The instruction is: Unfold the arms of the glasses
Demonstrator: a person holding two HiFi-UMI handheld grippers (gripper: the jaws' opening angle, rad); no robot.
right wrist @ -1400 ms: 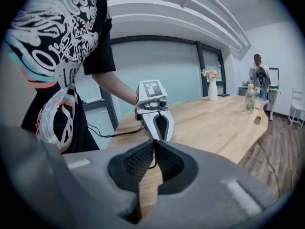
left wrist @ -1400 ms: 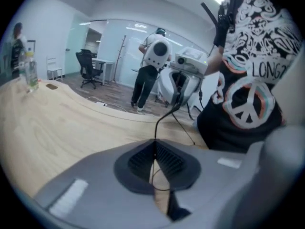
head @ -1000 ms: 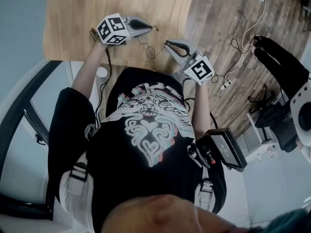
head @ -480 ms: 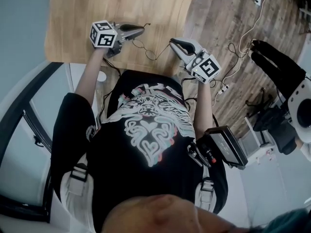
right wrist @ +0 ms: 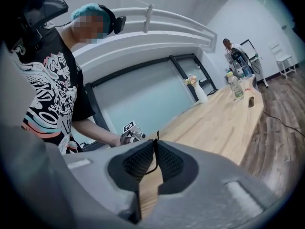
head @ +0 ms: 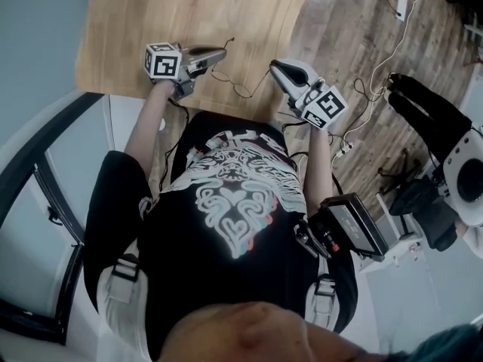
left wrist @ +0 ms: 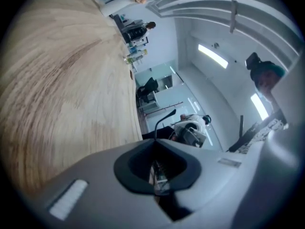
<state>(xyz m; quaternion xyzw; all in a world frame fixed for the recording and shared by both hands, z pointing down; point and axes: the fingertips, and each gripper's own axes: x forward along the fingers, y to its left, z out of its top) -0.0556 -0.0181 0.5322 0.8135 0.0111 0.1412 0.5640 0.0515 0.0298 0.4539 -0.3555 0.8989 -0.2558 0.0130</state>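
Thin dark wire-frame glasses [head: 243,89] hang between my two grippers, over the near edge of the wooden table [head: 189,13]. My left gripper [head: 223,52] is shut on one arm of the glasses, whose curved tip [left wrist: 164,116] sticks out past the jaws. My right gripper [head: 273,65] is shut on the other arm [right wrist: 155,162], a thin wire running between its ribbed pads [right wrist: 138,161]. In the right gripper view the left gripper [right wrist: 135,133] shows across from it. The lenses are too small to make out.
The long table [right wrist: 214,123] carries a bottle [right wrist: 237,86] and a vase [right wrist: 200,92] at its far end. Cables [head: 377,51] lie on the wood floor at the right, next to black equipment [head: 438,119]. A person [right wrist: 236,56] stands far off.
The two grippers have moved apart, from almost touching tips to a clear gap, with the glasses stretched between them. The left gripper has turned so its cube faces more sideways.
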